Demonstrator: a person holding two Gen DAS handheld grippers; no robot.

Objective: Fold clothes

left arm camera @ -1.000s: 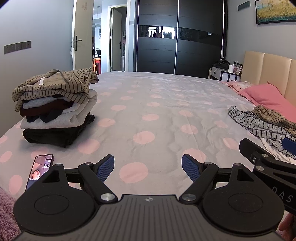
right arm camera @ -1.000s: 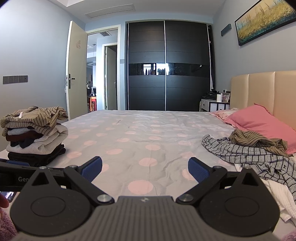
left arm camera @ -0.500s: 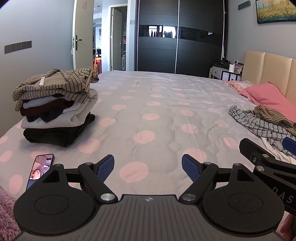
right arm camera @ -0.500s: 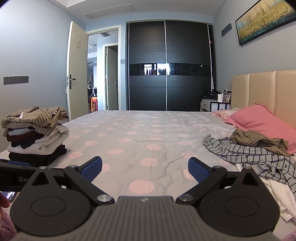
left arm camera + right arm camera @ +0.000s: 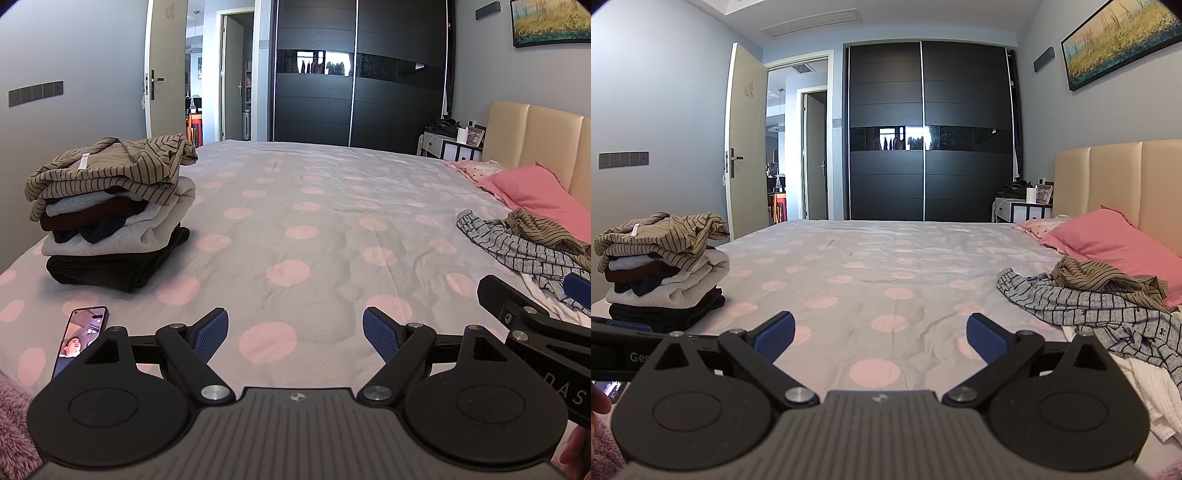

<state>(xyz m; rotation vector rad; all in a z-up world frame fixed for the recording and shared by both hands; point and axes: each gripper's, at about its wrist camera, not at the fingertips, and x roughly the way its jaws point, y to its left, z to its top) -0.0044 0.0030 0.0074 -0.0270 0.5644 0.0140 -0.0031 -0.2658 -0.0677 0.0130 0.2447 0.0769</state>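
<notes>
Left wrist: our left gripper (image 5: 295, 334) hangs low over the bed (image 5: 317, 221), jaws wide, gripping nothing. Folded stack (image 5: 110, 210) sits far left; phone (image 5: 79, 338) lies just in front of it. Unfolded pile (image 5: 528, 247) lies at right, below the pink pillow (image 5: 535, 195). Our right gripper's finger (image 5: 535, 321) pokes in at right.

Right wrist: our right gripper (image 5: 881, 338) also wide, empty, above the bed. Stack left, pile right: olive striped top (image 5: 1104, 277) over grey checked piece (image 5: 1108, 314), white cloth (image 5: 1152, 387) nearest.

Matte black left hand-held gripper (image 5: 295, 334) and right hand-held gripper (image 5: 881, 338), ribbed grey bases, blue textured fingertips (image 5: 211, 335), silver pivot screws.
</notes>
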